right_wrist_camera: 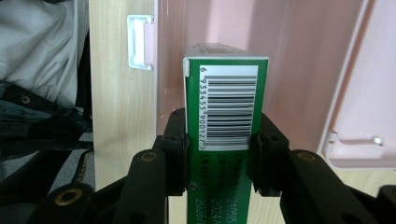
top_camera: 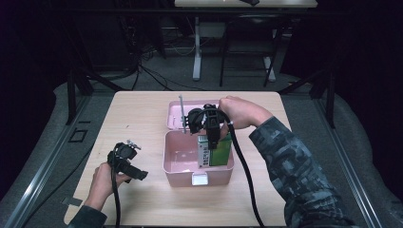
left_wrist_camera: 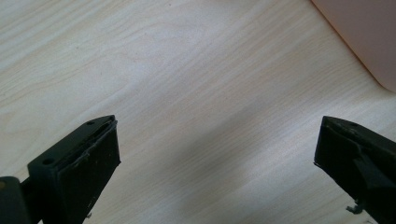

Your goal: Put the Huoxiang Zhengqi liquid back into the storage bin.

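Clearly, the right gripper (top_camera: 213, 137) is clenched on a green box (top_camera: 215, 151): in the right gripper view its two black pads press on the two narrow sides of the green box (right_wrist_camera: 224, 135), one pad on each side, just below the white barcode label (right_wrist_camera: 228, 109). The jaws stand only as wide as the box is thick. The gripper points down, and the box hangs from it with its far end inside the pink case (top_camera: 173, 164), at the right side of the case and close to the right wall. The box is upright, a little tilted. Whether its lower end touches the floor of the case I cannot tell. Behind the case its open lid (top_camera: 176, 116) lies flat on the wooden table (top_camera: 138, 114), and the white latch (top_camera: 200, 179) sits on the front wall of the case.

To the left of the pink case the left gripper (top_camera: 128, 164) rests low over the table. Its jaws are released and wide apart, with only bare wood (left_wrist_camera: 205, 116) between them, and a corner of the pink case (left_wrist_camera: 369, 37) is near
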